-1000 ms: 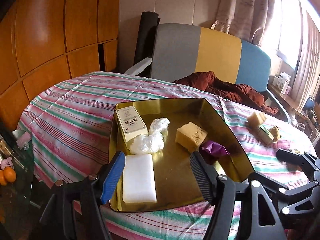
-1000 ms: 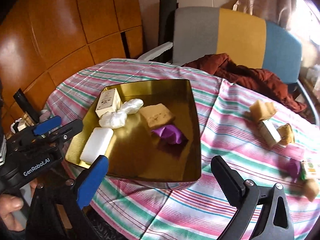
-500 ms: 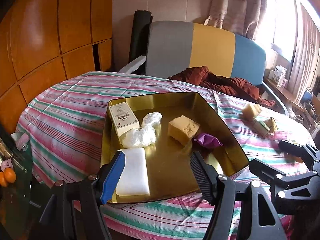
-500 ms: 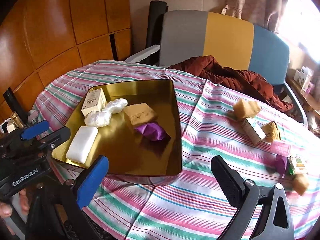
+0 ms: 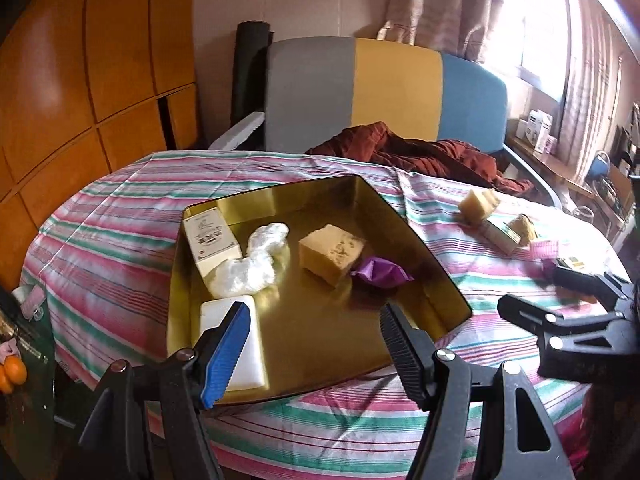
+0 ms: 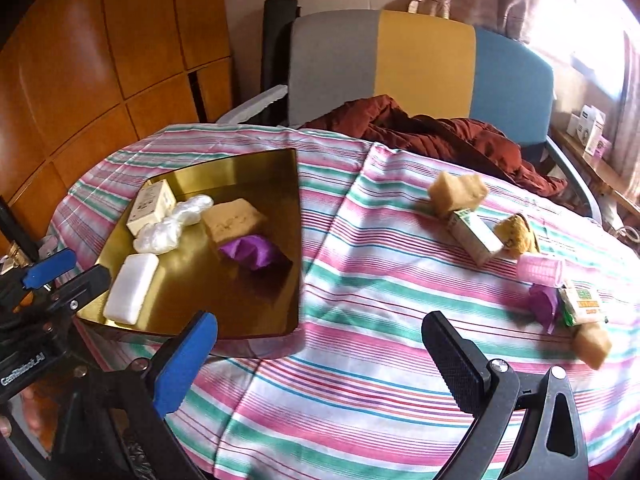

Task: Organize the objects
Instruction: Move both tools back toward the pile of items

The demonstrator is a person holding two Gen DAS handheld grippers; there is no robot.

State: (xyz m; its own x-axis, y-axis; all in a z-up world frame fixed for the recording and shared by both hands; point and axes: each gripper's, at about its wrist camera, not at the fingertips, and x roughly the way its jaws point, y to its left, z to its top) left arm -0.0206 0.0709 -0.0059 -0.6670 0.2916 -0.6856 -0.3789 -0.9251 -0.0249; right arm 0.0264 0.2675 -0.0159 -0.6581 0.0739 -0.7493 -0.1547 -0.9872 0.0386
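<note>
A gold tray (image 5: 304,344) (image 6: 192,284) sits on the striped tablecloth and holds a white bar (image 5: 248,332) (image 6: 132,294), a cream box (image 5: 210,240) (image 6: 152,206), crumpled clear plastic (image 5: 248,268), a tan sponge block (image 5: 332,252) (image 6: 234,220) and a purple wrapper (image 5: 380,274) (image 6: 254,254). My left gripper (image 5: 314,344) hangs open over the tray's near end, empty. Over bare cloth right of the tray my right gripper (image 6: 320,356) stands open, empty. Loose items lie at the right: a tan sponge (image 6: 456,192), a green-print box (image 6: 474,236), a pink roller (image 6: 540,268), a small green packet (image 6: 582,306).
A chair with grey, yellow and blue back panels (image 5: 380,92) stands behind the table with a dark red garment (image 6: 432,132) draped on it. Wooden wall panels (image 5: 80,80) fill the left. A shelf with boxes (image 6: 590,128) runs under the window at right.
Both grippers have drifted rightward, so the tray slid left in both views. More of the loose items at the right now show in the right wrist view. Jaws unchanged.
</note>
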